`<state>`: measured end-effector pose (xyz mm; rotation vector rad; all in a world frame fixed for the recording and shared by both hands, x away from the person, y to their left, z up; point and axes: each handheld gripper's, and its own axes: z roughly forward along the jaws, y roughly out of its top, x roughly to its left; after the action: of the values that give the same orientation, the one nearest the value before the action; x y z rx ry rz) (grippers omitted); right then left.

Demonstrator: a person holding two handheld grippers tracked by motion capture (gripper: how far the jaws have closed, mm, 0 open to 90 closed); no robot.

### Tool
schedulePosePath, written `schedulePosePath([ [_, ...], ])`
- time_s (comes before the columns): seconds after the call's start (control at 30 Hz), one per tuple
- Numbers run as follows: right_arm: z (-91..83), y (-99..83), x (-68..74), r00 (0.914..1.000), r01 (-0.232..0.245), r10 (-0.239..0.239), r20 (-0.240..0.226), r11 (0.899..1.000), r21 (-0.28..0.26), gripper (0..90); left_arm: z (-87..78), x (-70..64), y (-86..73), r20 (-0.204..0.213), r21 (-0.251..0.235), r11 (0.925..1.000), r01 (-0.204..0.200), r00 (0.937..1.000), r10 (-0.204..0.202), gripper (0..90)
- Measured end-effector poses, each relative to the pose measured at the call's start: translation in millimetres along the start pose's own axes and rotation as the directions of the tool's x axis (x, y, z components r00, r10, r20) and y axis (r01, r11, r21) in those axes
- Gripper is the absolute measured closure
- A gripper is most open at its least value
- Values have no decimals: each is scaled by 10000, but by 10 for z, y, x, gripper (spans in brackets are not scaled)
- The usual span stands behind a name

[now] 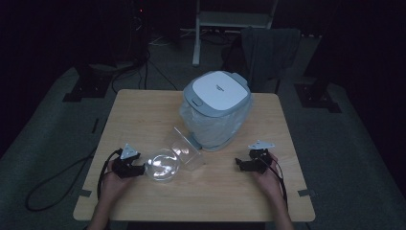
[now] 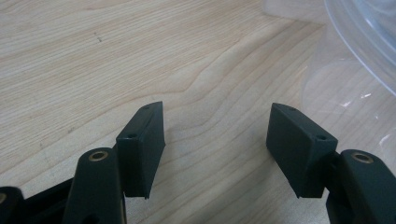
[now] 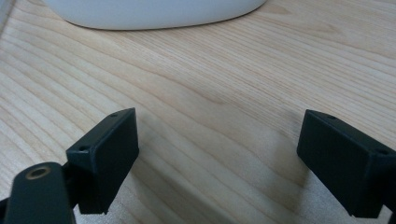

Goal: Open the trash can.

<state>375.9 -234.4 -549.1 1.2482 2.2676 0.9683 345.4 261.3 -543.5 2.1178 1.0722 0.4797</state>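
My left claw (image 1: 142, 168) sits at the near left of the wooden table (image 1: 143, 115), jaws spread apart with bare wood between them, holding nothing. Just to its right, close to the jaw tips, lies the clear plastic bowl (image 1: 163, 165). From above I cannot tell whether claw and bowl touch. The left gripper view settles it better: the bowl (image 2: 355, 70) curves in at the right edge, just beside my right-hand jaw, with a sliver of table showing between them.

Right of the bowl and slightly farther off, the high view shows a clear plastic lid (image 1: 186, 147) tilted against the foot of the white bin (image 1: 216, 109), which stands at table centre with a clear bag lining it and a grey-rimmed lid shut on top.

At the near right, my right claw (image 1: 238, 163) rests low over the table, well apart from the bowl, its jaws also wide and empty. The right gripper view adds what the dim overhead hides: the wood grain and the bin's white base (image 3: 154, 11) at the far edge.
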Motion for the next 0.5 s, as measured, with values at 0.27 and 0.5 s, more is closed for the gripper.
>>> schedulePosePath([
  [0.27,-9,-7,17,9999,-101,101,82,9999,-9,130,-8,-3,-7,50,9,10000,-68,10000,68,380],
  [0.5,-10,-8,19,9999,-114,114,102,9999,-16,130,-21,-12,2,102,147,9998,-109,9999,107,388],
])
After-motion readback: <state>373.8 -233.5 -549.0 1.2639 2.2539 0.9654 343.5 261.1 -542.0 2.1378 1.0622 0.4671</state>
